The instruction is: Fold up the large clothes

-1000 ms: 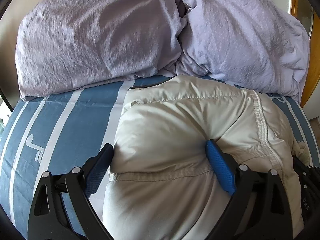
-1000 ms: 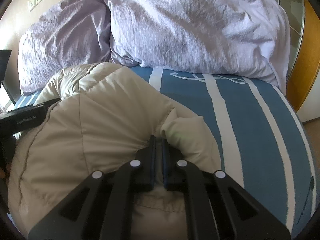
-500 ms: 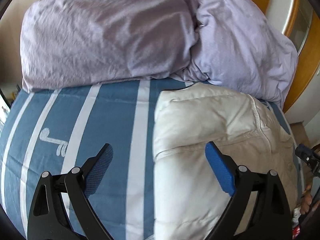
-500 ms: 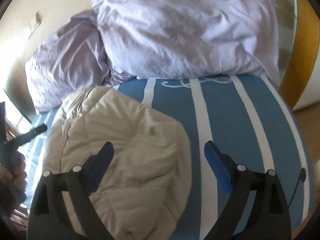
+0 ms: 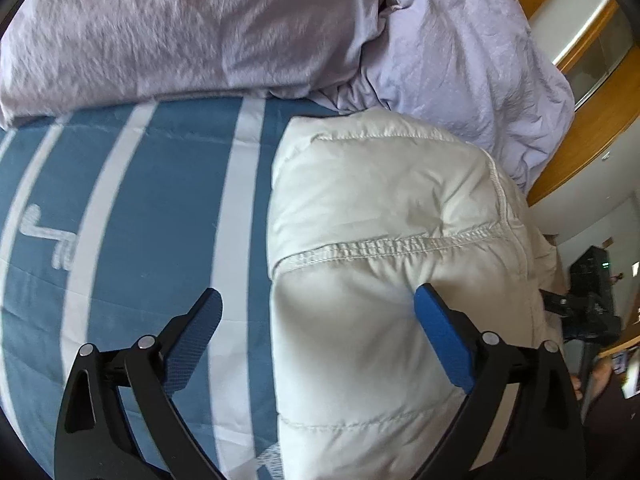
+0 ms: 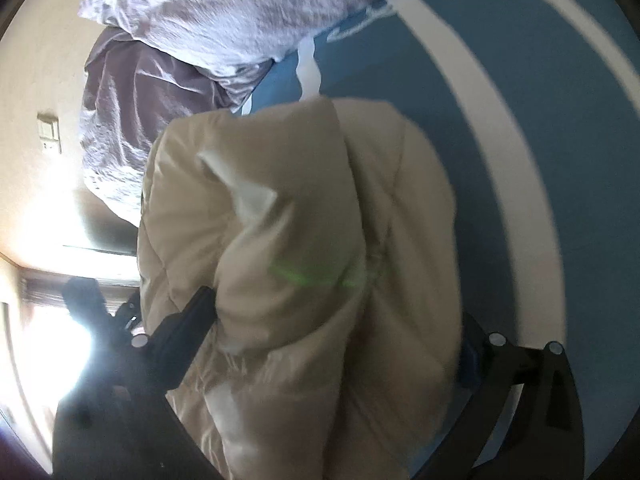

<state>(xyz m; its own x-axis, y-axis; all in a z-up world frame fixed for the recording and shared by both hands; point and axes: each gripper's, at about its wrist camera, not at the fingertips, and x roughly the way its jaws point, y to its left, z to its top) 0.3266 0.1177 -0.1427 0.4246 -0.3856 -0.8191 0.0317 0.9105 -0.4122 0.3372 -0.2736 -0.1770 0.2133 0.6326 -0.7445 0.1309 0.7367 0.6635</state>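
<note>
A folded cream puffer jacket (image 5: 392, 248) lies as a thick bundle on the blue striped bedsheet (image 5: 160, 200). My left gripper (image 5: 316, 320) stands wide open over the bundle's left edge. Its right pad (image 5: 440, 336) rests against the jacket, and its left pad (image 5: 196, 332) hangs over the sheet. In the tilted, blurred right wrist view the jacket (image 6: 304, 280) fills the space between the fingers of my right gripper (image 6: 332, 332). Those jaws are opening and spread wide around the bundle. The jacket hides most of the right finger (image 6: 470, 360).
Two lilac pillows (image 5: 200, 28) and a bunched lilac duvet (image 5: 460, 64) lie at the head of the bed, just beyond the jacket. A wooden frame (image 5: 588, 120) runs along the right. A light switch (image 6: 48, 132) sits on the beige wall, with bright window glare below it.
My right gripper let go of the jacket fold, opened wide, rolled and dropped over the bundle. My left gripper drew back from the jacket and swung left, staying open.
</note>
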